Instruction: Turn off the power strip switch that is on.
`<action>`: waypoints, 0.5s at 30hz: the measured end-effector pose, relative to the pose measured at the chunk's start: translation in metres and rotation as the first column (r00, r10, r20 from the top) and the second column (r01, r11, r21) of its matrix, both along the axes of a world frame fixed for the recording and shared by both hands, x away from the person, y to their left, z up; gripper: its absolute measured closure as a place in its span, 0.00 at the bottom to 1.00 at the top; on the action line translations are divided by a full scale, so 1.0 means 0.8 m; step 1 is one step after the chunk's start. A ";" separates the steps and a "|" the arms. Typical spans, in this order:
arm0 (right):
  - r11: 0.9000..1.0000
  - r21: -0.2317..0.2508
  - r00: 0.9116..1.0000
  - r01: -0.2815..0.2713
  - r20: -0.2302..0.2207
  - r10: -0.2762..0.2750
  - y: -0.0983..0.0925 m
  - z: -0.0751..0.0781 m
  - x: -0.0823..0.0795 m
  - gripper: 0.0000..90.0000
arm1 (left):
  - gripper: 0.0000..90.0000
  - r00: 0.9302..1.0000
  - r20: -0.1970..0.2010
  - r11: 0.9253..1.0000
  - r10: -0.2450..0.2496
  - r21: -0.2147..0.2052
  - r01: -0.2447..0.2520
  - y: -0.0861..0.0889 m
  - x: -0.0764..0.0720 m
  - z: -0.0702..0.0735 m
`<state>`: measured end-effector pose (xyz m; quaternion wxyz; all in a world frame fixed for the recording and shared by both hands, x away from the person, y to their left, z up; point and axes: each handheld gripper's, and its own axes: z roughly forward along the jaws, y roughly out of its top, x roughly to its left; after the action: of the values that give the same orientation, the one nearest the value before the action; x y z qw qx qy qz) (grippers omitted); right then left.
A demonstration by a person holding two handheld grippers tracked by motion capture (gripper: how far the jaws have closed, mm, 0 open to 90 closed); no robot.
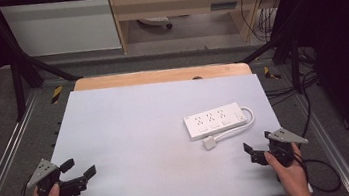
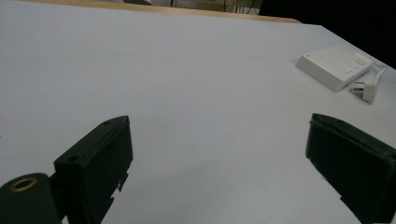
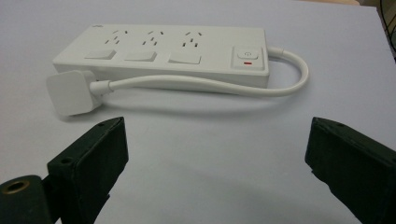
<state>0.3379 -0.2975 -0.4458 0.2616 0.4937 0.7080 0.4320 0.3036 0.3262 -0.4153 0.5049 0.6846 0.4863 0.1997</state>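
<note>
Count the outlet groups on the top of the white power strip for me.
3. On the power strip they sit in a row along its far edge: one toward the plug end, one in the middle, one next to the power button. Each has a rocker switch in front.

The power strip [image 3: 161,56] bears a power symbol on its switch [image 3: 248,57]; a small mark at its corner is too blurred to read.
</note>
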 end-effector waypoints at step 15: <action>0.999 0.016 0.999 -0.038 -0.004 0.038 0.002 0.009 -0.006 0.04 | 0.08 1.000 -0.008 1.000 -0.004 0.009 0.004 -0.002 0.000 0.000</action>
<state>0.3334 -0.2962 -0.4384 0.2481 0.4831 0.7144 0.4413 0.3039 0.3250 -0.4154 0.5005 0.6884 0.4861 0.1983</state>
